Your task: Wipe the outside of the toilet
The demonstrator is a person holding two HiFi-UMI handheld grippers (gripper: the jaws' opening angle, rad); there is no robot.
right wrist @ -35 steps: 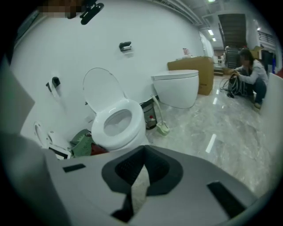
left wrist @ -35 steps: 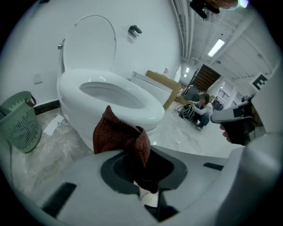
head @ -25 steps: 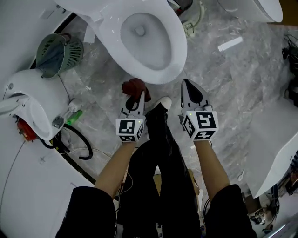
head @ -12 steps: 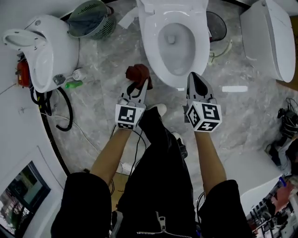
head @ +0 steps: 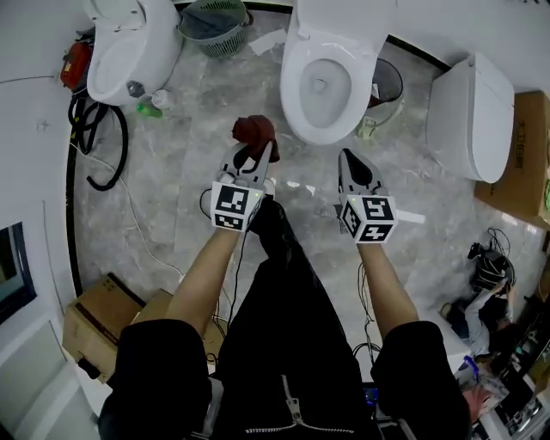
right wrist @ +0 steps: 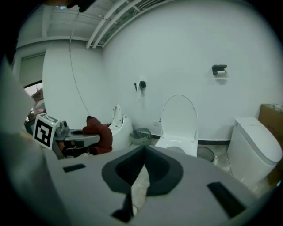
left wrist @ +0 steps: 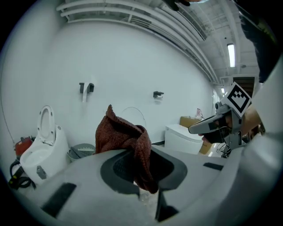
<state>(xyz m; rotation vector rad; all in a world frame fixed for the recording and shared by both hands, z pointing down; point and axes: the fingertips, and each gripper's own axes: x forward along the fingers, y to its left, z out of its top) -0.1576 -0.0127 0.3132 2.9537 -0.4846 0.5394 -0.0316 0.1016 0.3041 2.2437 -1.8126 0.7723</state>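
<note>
The white toilet [head: 322,86] stands at the top middle of the head view with its lid raised; it also shows ahead in the right gripper view [right wrist: 179,123]. My left gripper [head: 256,155] is shut on a dark red cloth [head: 253,131], held over the floor short of the bowl's left front. The cloth [left wrist: 126,141] bunches up between the jaws in the left gripper view. My right gripper [head: 346,156] is shut with nothing in it, short of the bowl's right front. Neither gripper touches the toilet.
A second toilet [head: 129,51] stands at top left with a black hose [head: 99,146] beside it. A closed toilet [head: 471,116] is at the right. A green basket [head: 215,21] and a dark bin [head: 388,82] flank the middle toilet. Cardboard boxes [head: 94,326] lie at lower left.
The view has pulled back from the toilet, which now sits farther from both grippers and looks smaller. The left gripper has kept the cloth; both grippers hold the same pose.
</note>
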